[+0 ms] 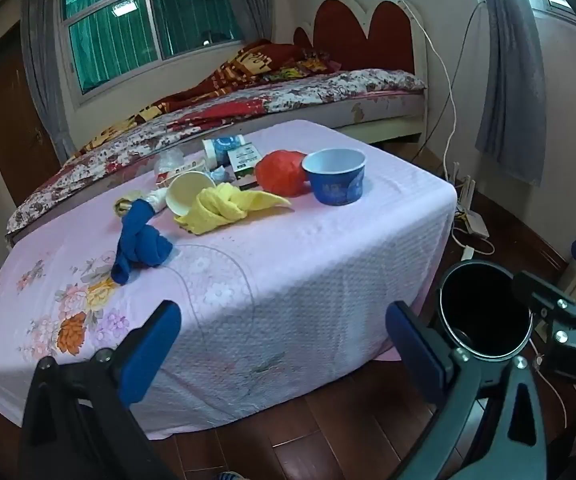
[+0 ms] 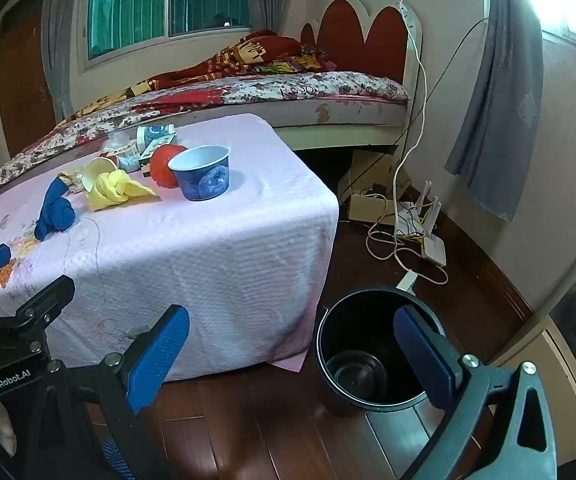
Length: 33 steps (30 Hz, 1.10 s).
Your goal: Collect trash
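Trash sits in a cluster on the pink-clothed table (image 1: 288, 280), well ahead of your fingers: a blue paper bowl (image 1: 336, 178), a red plastic bag (image 1: 282, 172), a tipped white cup (image 1: 188, 196) and knotted yellow (image 1: 224, 208) and blue (image 1: 140, 240) cloths. Your left gripper (image 1: 284, 344) and right gripper (image 2: 292, 348) both stand wide open, holding nothing. Just behind your right gripper's right finger, the black bin (image 2: 368, 352) stands on the floor.

The left hand-held gripper (image 1: 282, 344) has a black angular frame with triangular cut-outs, silver screw heads at its joints and two flat fingers faced with textured blue pads (image 1: 150, 350). The right hand-held gripper (image 2: 292, 354) is built alike, and white lettering "GenRobot.AI" marks the neighbouring black body seen beside it
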### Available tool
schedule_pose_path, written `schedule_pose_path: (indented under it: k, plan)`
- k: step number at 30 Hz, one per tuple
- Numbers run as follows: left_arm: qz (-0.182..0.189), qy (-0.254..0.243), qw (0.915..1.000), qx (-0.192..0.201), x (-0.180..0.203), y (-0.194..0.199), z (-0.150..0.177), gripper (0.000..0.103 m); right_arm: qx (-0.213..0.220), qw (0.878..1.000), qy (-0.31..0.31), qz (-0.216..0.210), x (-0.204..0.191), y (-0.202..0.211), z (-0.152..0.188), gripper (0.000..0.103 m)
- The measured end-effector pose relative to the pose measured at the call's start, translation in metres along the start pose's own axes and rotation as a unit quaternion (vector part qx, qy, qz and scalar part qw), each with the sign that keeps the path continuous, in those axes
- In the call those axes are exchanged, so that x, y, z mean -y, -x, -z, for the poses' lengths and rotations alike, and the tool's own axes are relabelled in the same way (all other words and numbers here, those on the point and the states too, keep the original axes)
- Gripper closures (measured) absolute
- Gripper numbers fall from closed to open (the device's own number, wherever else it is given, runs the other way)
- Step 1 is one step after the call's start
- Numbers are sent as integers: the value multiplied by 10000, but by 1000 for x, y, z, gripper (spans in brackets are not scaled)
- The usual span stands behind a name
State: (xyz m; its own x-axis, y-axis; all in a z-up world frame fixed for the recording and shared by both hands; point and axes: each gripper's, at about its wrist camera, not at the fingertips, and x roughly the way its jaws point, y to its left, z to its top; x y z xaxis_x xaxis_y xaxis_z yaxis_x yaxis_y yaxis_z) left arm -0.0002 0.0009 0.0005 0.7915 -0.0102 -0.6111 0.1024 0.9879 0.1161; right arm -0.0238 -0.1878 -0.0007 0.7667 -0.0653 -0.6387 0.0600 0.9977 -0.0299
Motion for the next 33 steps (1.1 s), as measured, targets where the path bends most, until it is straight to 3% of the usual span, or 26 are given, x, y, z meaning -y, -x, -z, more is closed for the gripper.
schedule_pose_path:
  k: [6, 33]
  plan:
    - [-148, -131, 9998, -59, 6, -5, -1, 1, 19, 10000, -16, 16, 4, -1, -3, 0]
    - [-137, -97, 9998, -60, -4, -4, 2, 1, -30, 10000, -31, 37, 0, -5, -2, 0]
